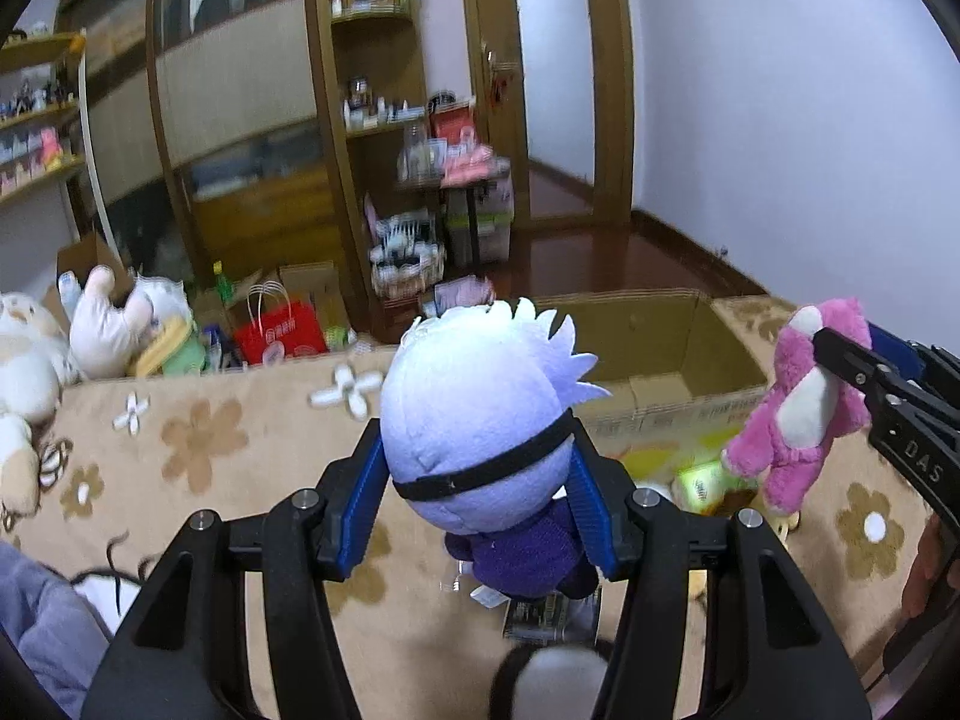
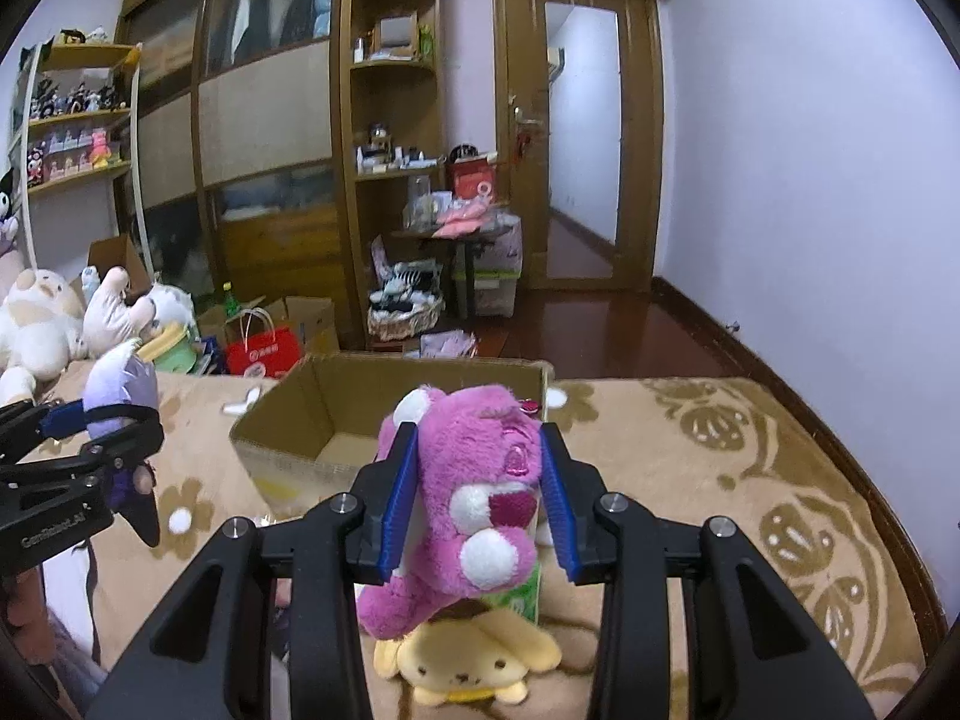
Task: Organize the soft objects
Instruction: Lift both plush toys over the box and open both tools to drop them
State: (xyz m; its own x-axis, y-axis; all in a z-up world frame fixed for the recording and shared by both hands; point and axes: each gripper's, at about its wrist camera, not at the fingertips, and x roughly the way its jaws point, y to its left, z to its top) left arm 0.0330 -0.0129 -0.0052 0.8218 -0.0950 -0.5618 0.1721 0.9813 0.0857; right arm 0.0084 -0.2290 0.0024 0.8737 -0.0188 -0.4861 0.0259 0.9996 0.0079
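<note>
Transport step in hand: both tools carry a toy above the flowered blanket [image 2: 690,480]. My left gripper [image 1: 477,483] is clamped on the white-haired plush doll [image 1: 480,420], pads pressing its head from both sides. My right gripper [image 2: 477,507] is clamped on the pink plush bear [image 2: 474,492], held clear of the yellow dog plush [image 2: 468,666] lying below it. Destination, as I judge it, is the open cardboard box [image 2: 288,408] just ahead. Next move: bring each toy over the box opening, then spread the pads to drop it.
</note>
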